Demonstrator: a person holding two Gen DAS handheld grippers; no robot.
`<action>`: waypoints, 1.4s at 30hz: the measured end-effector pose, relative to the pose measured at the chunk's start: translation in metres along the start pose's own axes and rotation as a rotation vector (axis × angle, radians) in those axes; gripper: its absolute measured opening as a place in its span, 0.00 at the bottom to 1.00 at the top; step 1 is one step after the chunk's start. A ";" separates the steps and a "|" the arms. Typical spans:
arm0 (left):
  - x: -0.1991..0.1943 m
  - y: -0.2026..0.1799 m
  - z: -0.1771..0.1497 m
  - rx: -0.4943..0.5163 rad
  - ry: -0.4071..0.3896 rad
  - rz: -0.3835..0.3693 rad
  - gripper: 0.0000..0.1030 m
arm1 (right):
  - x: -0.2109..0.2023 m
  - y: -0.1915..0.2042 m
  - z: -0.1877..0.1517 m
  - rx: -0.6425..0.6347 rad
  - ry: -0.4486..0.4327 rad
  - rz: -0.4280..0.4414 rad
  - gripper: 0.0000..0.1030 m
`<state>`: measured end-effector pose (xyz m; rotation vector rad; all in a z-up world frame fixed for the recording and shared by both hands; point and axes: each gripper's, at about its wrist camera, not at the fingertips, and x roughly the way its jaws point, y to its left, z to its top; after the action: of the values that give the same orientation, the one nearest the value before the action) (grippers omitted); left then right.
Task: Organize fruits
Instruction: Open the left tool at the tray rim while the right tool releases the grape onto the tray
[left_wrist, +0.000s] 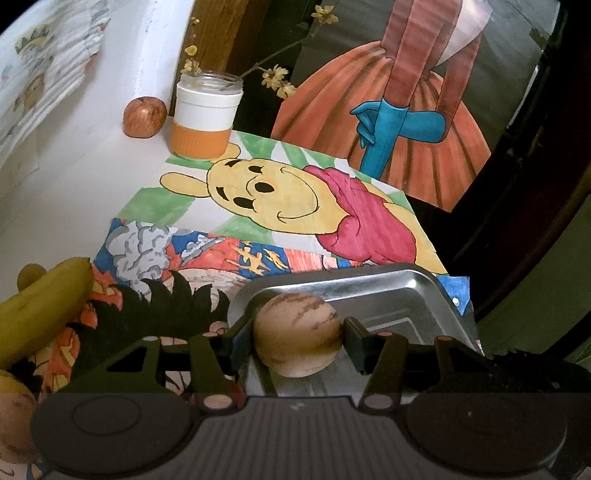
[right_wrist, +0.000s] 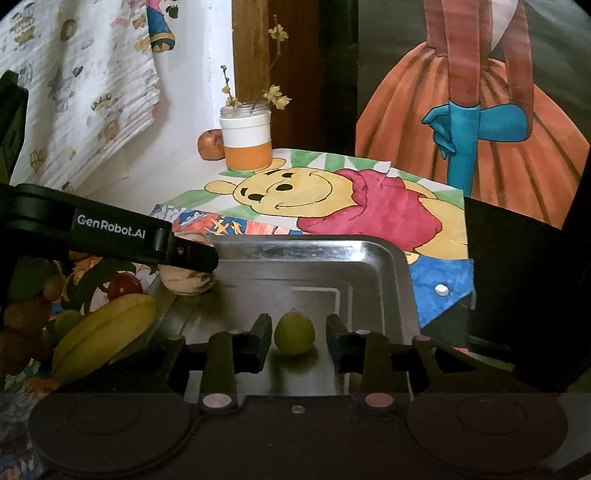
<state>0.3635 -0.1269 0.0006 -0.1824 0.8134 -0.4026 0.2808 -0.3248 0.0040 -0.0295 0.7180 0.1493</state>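
Both two-finger tongs are at the shiny metal tray (right_wrist: 391, 266): the left gripper (left_wrist: 297, 332) clamps a round tan fruit with brown streaks (left_wrist: 297, 334) over the tray's near-left rim, while the right gripper (right_wrist: 294, 334) stands slightly parted around a small green grape (right_wrist: 294, 332) resting on the tray floor, pads clear of it. Judging by this, the placing step is in hand. Next, the right should back off without nudging the grape, and the left should lower and release its fruit inside the rim.

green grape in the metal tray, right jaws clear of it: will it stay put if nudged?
Probably not. The green grape is rounded and sits free on the smooth metal tray, so it would likely roll. It looks small and soft-skinned, so the right gripper could bruise it if squeezed hard.
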 end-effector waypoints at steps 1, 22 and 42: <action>-0.001 0.000 0.000 -0.006 -0.001 -0.005 0.56 | -0.003 0.000 -0.001 0.002 -0.004 -0.003 0.39; -0.119 -0.011 -0.037 0.008 -0.215 0.076 1.00 | -0.108 0.027 -0.019 0.070 -0.158 -0.050 0.95; -0.207 -0.003 -0.136 0.072 -0.220 0.225 1.00 | -0.173 0.069 -0.065 0.097 -0.089 -0.037 0.99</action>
<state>0.1350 -0.0436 0.0481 -0.0656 0.5942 -0.1947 0.1001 -0.2832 0.0704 0.0560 0.6347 0.0795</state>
